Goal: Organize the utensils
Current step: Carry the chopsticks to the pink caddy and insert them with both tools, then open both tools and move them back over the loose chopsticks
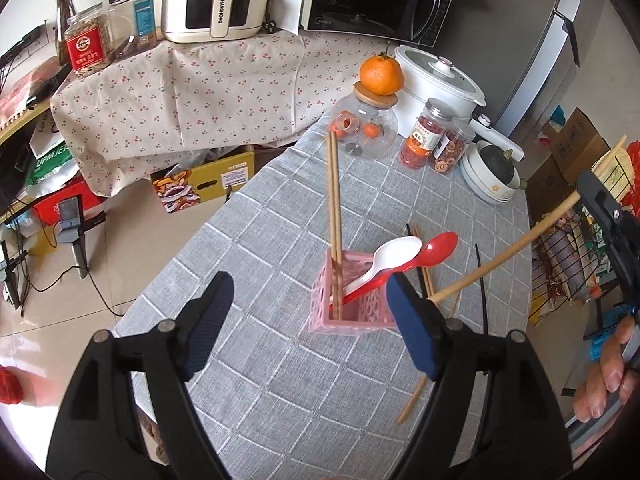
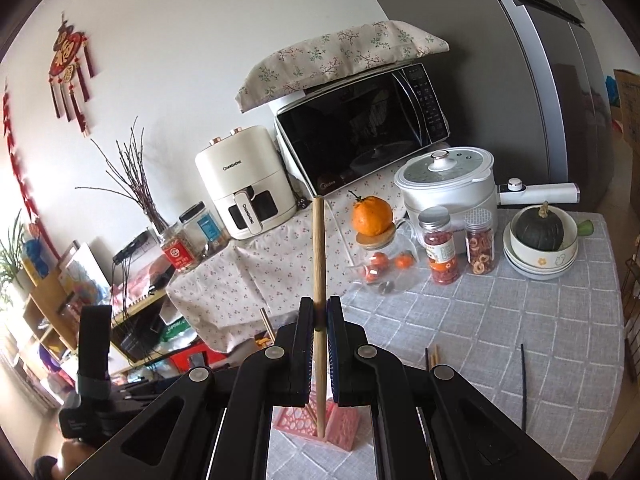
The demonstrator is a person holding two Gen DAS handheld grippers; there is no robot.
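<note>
To seat the chopstick point(image 2: 319, 280) clamped upright in my right gripper point(image 2: 320, 312), I lower it slowly, tip kept over the pink holder point(image 2: 340, 426) at lower centre, seemingly just inside its rim, while my left gripper point(image 1: 308, 320) hangs spread wide beside the holder.

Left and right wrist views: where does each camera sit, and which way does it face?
Left wrist: above the table's near edge, looking down past its open left gripper at the pink holder; the person's hand shows at right.
Right wrist: low over the table, facing the microwave, its right gripper shut on a chopstick.
Both show: holder, chopstick, orange, pot.
</note>
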